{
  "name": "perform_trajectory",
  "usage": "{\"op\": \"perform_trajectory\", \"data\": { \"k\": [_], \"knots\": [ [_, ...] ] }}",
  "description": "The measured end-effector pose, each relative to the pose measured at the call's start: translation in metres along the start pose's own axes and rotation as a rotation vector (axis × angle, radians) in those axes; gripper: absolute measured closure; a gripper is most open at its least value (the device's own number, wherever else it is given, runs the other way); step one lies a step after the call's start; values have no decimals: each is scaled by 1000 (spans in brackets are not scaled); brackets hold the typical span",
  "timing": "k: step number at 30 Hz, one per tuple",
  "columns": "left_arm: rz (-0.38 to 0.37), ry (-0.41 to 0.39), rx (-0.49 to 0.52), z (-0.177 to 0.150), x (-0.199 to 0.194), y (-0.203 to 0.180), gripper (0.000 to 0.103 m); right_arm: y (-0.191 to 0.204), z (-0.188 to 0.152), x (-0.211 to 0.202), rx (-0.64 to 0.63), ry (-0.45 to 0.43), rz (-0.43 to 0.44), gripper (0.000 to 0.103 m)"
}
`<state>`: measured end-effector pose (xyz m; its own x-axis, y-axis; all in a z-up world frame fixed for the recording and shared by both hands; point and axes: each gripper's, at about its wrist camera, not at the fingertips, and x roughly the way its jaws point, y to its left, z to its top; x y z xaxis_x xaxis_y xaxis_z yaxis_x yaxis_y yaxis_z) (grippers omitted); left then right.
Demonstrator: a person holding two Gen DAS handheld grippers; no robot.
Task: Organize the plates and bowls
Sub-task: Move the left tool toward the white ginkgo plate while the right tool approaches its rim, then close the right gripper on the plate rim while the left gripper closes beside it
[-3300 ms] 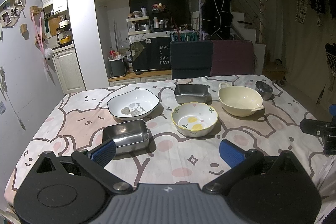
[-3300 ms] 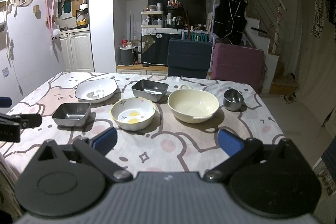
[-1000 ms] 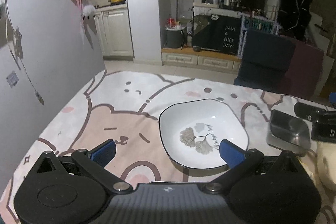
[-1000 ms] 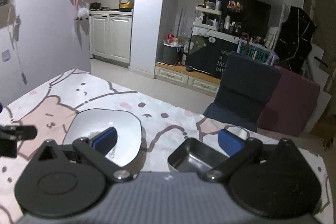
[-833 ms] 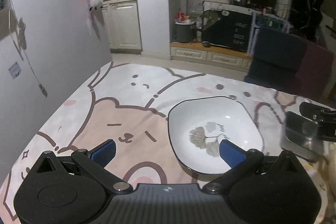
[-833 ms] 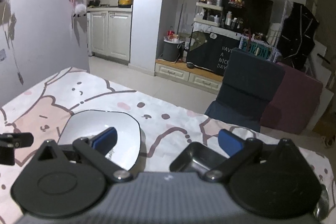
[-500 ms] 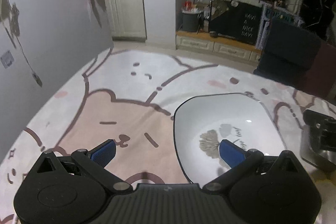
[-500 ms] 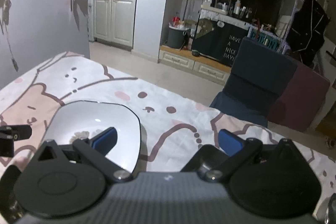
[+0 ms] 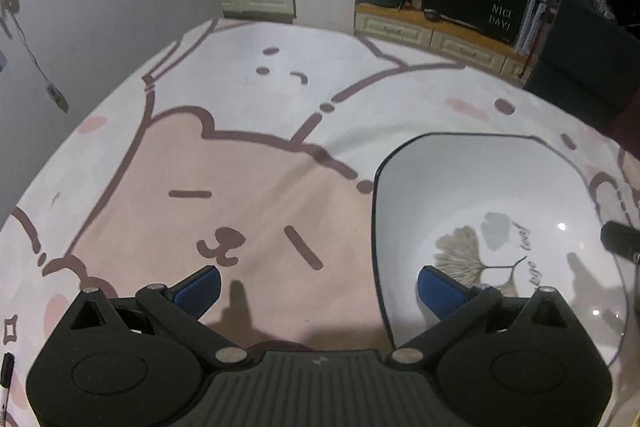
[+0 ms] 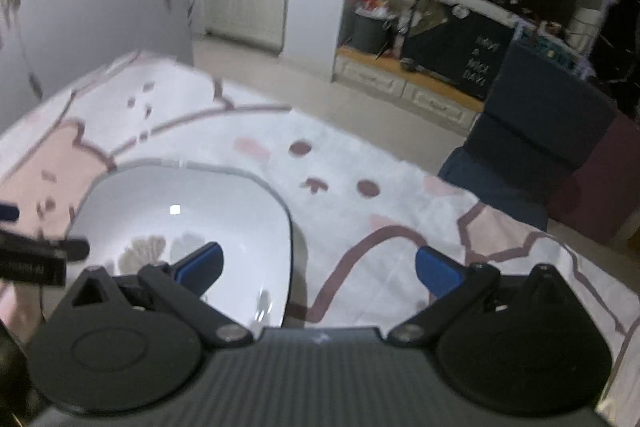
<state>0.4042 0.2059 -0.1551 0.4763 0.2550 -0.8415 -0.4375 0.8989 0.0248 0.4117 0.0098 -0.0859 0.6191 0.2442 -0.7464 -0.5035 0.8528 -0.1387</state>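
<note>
Both tools wide open, empty. White plate (image 9: 480, 195) lies lower right on the tablecloth (image 9: 240, 167) — left gripper (image 9: 318, 285) straddles its left rim; right gripper (image 10: 318, 265) straddles the opposite rim.

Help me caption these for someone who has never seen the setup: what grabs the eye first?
The white plate with a dark rim and a grey leaf print stands out, lying on the pink-and-white bear-print tablecloth. The left claw is open, its left rim between the blue pads; the right claw is open across its right rim. Behind the table, a black board reads "HAVE A NICE DAY!".
</note>
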Motion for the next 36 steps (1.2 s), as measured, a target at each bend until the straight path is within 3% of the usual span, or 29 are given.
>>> {"op": "perform_trajectory", "data": {
  "k": [7,15,23,25,28,29,33,36],
  "knots": [
    [-15,25,17,0,13,-2,0,1,-1,11,-36,131,12,1],
    [-52,-1,29,-2,15,1,0,-4,2,27,-4,203,19,26],
    [-106,28,-27,-2,19,11,0,-14,3,38,68,230,75,28],
    [-114,25,-14,-3,19,12,0,-16,2,38,83,227,104,35],
    [-120,23,-7,-3,18,12,0,-15,2,38,111,230,161,59],
    [-122,22,-4,-4,18,13,0,-14,4,38,117,234,179,73],
    [-129,27,8,-5,17,11,0,-7,6,40,109,243,171,76],
    [-152,20,28,-4,13,9,11,-8,5,43,126,241,179,76]
  ]
}}
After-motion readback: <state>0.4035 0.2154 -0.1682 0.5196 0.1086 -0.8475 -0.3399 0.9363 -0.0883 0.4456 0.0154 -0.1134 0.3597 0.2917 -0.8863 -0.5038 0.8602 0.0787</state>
